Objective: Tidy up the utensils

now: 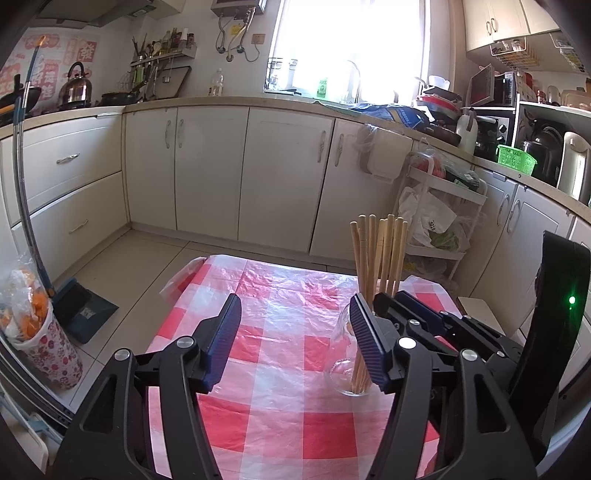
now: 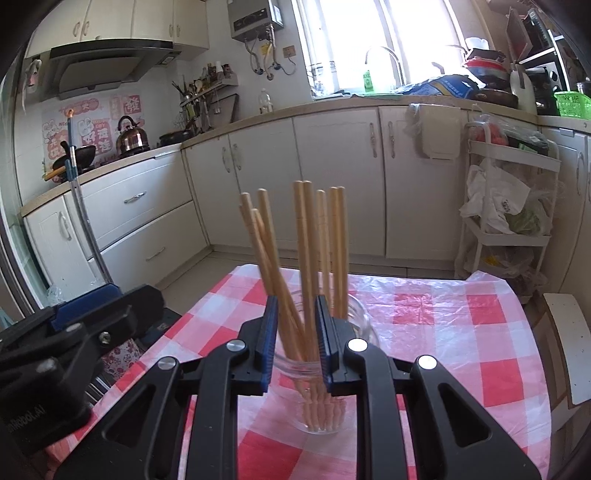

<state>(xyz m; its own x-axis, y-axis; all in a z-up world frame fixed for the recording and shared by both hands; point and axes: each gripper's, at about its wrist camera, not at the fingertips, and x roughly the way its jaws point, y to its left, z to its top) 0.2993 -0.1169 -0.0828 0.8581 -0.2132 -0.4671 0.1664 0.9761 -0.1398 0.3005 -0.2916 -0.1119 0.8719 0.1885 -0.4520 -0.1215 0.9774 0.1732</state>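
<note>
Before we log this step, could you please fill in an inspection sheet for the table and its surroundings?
Surface: table under a crinkled red-and-white checked cloth.
Job's things: chopsticks stand in a glass jar on the cloth.
Clutter: nothing seen on the cloth.
Grippers: left gripper open, nothing between its fingers, beside the jar; right gripper narrowly open around the chopsticks above the jar, contact unclear.
Cables: cords hang below the wall heater; none on the table.
Surroundings: cabinets, kettle on the stove, trolley with bags, dustpan on the floor.
</note>
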